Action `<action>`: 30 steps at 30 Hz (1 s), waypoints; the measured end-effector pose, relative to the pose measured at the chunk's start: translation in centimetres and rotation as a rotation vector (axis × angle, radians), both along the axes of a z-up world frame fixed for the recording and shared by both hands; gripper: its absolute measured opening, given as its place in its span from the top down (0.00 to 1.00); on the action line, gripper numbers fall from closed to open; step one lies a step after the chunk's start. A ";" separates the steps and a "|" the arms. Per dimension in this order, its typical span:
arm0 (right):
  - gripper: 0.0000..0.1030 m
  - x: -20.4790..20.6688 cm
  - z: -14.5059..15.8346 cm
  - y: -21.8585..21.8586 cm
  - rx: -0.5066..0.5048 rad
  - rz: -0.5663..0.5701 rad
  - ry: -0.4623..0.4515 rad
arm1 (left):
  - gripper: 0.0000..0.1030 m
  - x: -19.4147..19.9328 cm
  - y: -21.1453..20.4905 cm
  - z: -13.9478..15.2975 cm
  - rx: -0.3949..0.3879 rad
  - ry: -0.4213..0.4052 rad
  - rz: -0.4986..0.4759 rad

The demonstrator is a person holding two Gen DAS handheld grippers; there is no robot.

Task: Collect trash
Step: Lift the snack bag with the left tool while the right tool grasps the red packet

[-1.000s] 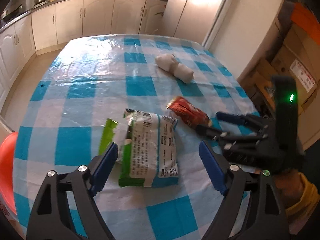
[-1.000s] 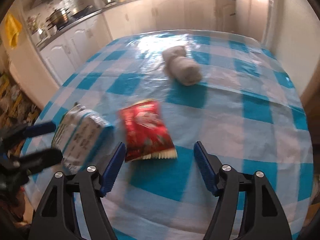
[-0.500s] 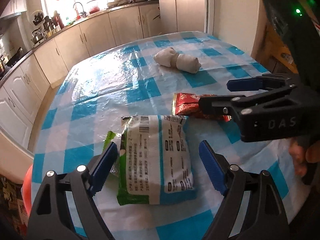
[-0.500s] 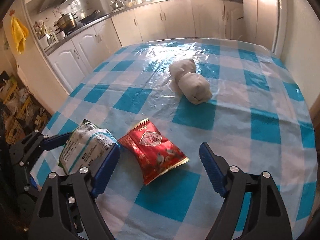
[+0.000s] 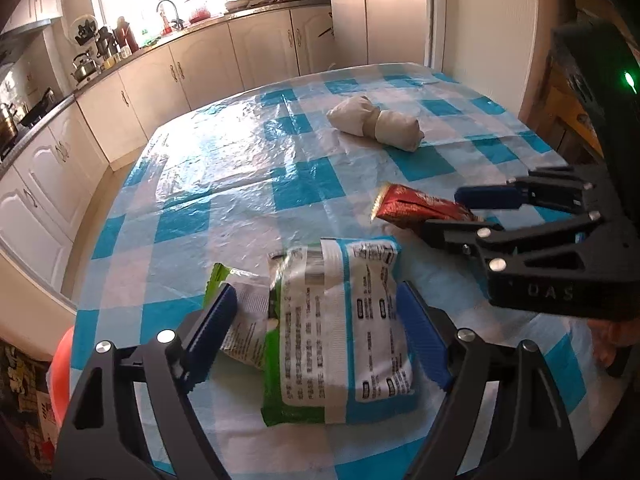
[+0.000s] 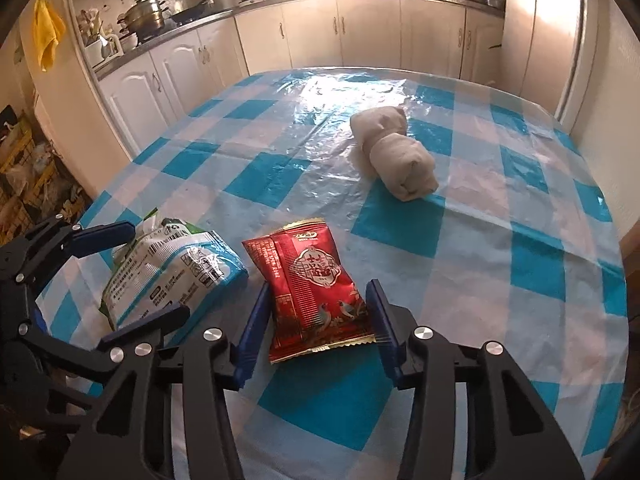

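A green, white and blue packet (image 5: 340,320) lies on the checked tablecloth (image 5: 240,184) between the blue pads of my left gripper (image 5: 316,332). The jaws are closing; the pads meet its sides and its far end buckles. To its right a small red snack packet (image 6: 316,292) sits between the pads of my right gripper (image 6: 318,308), whose jaws are closing on its long edges. In the left wrist view this red packet (image 5: 416,208) shows as a raised wedge in the right gripper (image 5: 442,212). The right wrist view shows the left gripper (image 6: 156,272) astride the green packet (image 6: 176,268).
A rolled beige cloth bundle (image 6: 396,160) lies farther back on the table. Kitchen cabinets (image 5: 160,80) run behind and to the left. An orange seat (image 5: 60,376) sits below the table's left edge. Cardboard boxes (image 5: 576,112) stand on the right.
The right gripper's jaws have narrowed from wide apart to the red packet's edges. The left gripper has dropped closer over the green packet, whose far end now looks crumpled.
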State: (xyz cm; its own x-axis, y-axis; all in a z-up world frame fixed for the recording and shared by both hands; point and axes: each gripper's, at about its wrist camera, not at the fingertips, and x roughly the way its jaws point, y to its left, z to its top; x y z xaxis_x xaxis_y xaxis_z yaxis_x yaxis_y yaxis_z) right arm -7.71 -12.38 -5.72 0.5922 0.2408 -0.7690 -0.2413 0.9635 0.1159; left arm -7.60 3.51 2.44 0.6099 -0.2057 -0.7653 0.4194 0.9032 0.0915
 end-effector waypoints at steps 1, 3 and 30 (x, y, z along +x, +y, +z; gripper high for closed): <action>0.53 -0.2 0.0 -0.2 0.005 -0.008 0.001 | 0.21 0.1 0.0 0.1 -0.004 0.004 -0.006; 0.53 -0.7 0.1 -0.9 0.020 -0.035 -0.002 | 0.21 0.2 -0.3 0.1 0.003 0.007 -0.034; 0.53 -3.9 0.7 -4.5 0.145 -0.141 -0.006 | 0.42 1.5 0.6 1.1 -0.159 0.087 0.002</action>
State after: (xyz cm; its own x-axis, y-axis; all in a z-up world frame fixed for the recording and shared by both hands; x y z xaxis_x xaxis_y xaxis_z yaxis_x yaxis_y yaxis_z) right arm -11.65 -16.84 -5.05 0.6320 0.2631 -0.7290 -0.1061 0.9611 0.2548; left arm -6.10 4.13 3.52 0.5432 -0.3270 -0.7733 0.4176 0.9043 -0.0890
